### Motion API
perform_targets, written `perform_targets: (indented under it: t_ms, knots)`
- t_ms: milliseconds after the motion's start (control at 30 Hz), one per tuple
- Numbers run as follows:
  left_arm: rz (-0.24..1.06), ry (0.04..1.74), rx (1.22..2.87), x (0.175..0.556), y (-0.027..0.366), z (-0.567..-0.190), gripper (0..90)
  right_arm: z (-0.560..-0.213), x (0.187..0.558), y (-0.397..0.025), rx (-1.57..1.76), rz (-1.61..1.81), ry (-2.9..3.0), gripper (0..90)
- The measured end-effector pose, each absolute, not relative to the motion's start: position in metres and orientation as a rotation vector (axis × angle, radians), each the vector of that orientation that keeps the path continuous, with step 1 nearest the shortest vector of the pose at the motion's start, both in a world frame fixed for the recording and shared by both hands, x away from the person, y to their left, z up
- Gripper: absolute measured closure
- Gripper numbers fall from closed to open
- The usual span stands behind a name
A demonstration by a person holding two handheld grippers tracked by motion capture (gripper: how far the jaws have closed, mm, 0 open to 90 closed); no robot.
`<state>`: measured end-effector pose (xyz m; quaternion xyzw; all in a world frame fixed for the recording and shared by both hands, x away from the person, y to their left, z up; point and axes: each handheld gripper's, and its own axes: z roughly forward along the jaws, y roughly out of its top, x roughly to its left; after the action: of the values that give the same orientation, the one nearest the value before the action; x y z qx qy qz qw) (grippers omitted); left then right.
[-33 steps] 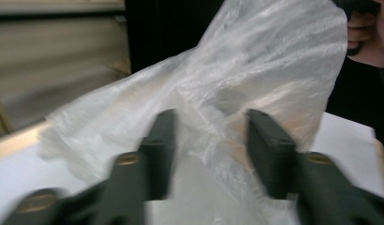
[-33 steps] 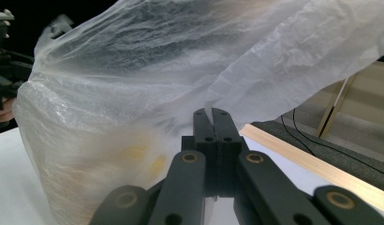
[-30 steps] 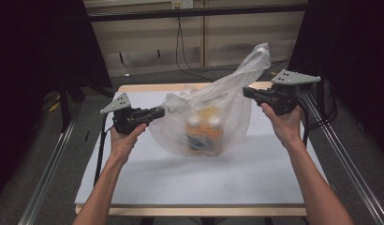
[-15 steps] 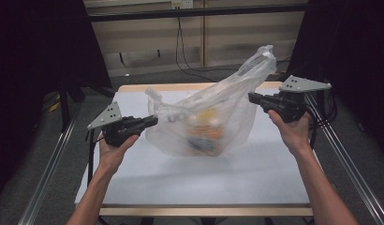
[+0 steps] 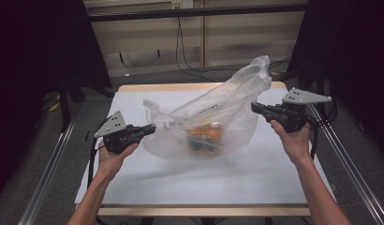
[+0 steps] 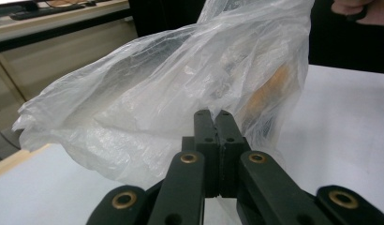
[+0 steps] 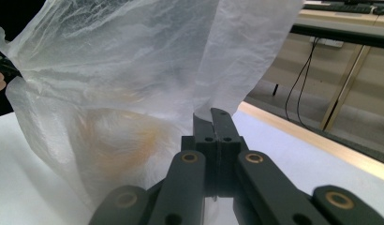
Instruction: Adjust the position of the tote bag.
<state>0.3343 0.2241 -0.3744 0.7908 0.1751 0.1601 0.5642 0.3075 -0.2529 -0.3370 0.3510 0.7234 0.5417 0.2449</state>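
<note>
Plastic bag (image 5: pixel 213 119), orange item (image 5: pixel 206 133) inside, label unreadable

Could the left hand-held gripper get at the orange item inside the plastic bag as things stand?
Probably not. The left hand-held gripper is shut at the plastic bag, and the orange item lies wrapped inside the film, so the film bars any direct touch. The bag's mouth cannot be made out.

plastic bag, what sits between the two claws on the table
In the high view the clear plastic bag spans the stretch between the left claw and the right claw, with orange-labelled items lying inside it on the white table.
</note>
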Motion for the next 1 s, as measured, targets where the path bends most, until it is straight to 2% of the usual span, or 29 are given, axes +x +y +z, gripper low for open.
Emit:
perform_targets:
  t_ms: [1000]
  knots:
    - [0.318, 0.438, 2.005, 0.351, 0.208, -0.415, 90.0, -0.391, 0.327, -0.249, 1.073, 1.34, 2.114, 90.0]
